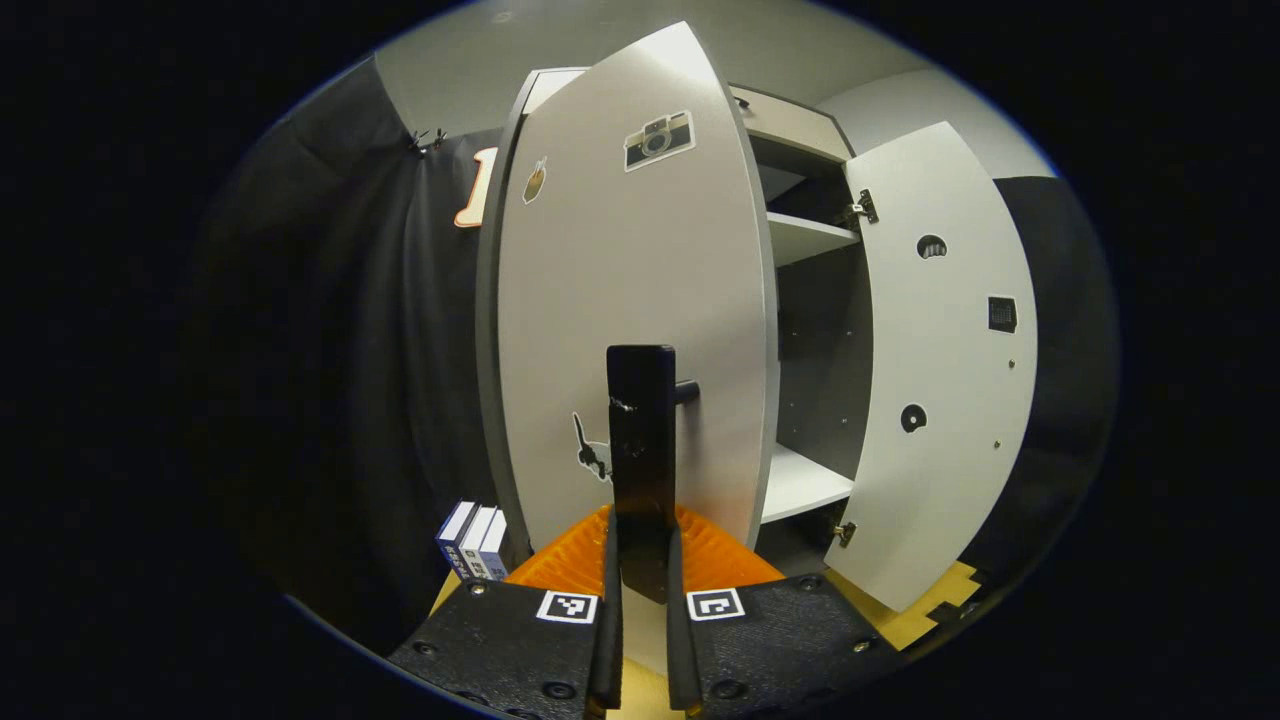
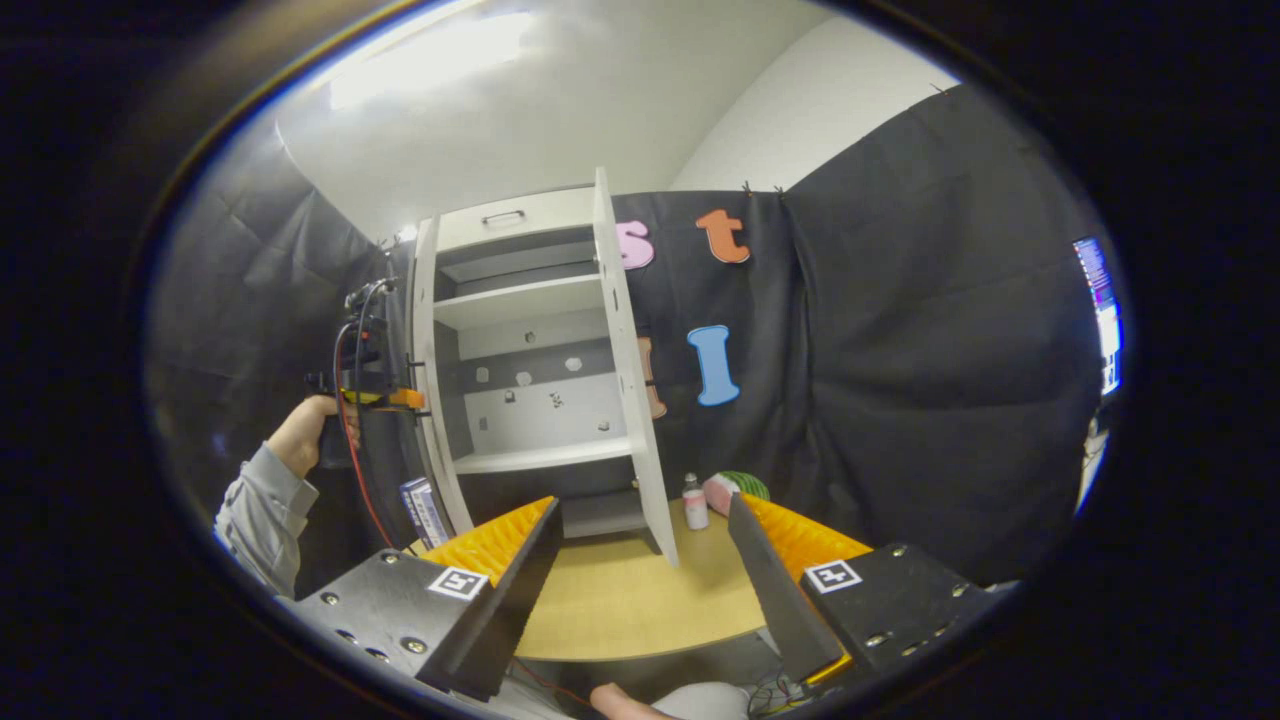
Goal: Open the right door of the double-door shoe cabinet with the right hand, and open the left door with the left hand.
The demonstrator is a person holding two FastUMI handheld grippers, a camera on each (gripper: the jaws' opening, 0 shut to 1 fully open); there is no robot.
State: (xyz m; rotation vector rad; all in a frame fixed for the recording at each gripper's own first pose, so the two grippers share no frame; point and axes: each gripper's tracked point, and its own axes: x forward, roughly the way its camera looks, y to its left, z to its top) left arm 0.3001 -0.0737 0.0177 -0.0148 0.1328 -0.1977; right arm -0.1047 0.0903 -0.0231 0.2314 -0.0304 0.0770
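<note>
The white shoe cabinet (image 2: pixel 520 290) stands on a wooden table with both doors swung out. In the left gripper view the left door (image 1: pixel 640 280), with stickers on its face, is partly open, and my left gripper (image 1: pixel 641 545) is shut on its black bar handle (image 1: pixel 640 440). The right door (image 1: pixel 940 350) hangs wide open, showing its inner face. In the right gripper view my right gripper (image 2: pixel 645 590) is open over the table, back from the right door (image 2: pixel 630 400), with nothing between its fingers. The left gripper (image 2: pixel 365 385), held by a hand, sits at the left door's edge (image 2: pixel 425 400).
White shelves (image 1: pixel 805 238) show inside the cabinet. A few books (image 2: pixel 420 510) stand left of it. A small bottle (image 2: pixel 694 505) and a pink and green object (image 2: pixel 735 490) sit on the table (image 2: pixel 620 600) to the right. A lit screen (image 2: pixel 1100 310) is at far right.
</note>
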